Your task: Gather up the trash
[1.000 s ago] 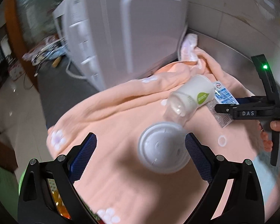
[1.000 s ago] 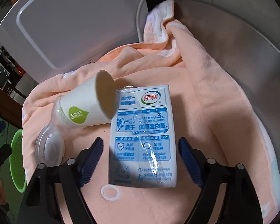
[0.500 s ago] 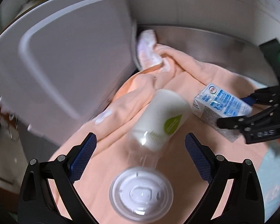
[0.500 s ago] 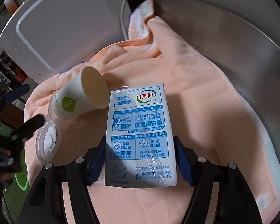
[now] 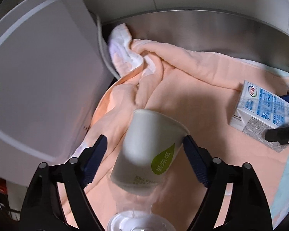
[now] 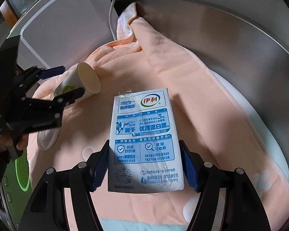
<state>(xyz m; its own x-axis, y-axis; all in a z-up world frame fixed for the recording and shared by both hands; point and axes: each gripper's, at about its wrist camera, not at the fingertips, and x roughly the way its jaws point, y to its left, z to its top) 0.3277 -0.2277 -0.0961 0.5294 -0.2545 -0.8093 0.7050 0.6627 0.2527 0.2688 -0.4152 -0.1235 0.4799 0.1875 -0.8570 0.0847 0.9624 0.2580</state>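
Both grippers at trash on the peach towel (image 6: 212, 100)

Left gripper (image 5: 144, 150) jaws, just closing, straddle the tipped paper cup (image 5: 150, 150), left pad still clear; right gripper (image 6: 144, 165) jaws pinch the milk carton (image 6: 144, 140).

The milk carton (image 6: 144, 142) carries the brand 伊利 in a red-and-green oval near its top edge. Below the logo: "3%" and 优质蛋白质. Lower panels read 品质好奶源 and 全程可追溯. Bottom edge: "Please Dispose Properly". The paper cup (image 5: 150, 152) bears a green leaf mark, possibly reading 好庆.
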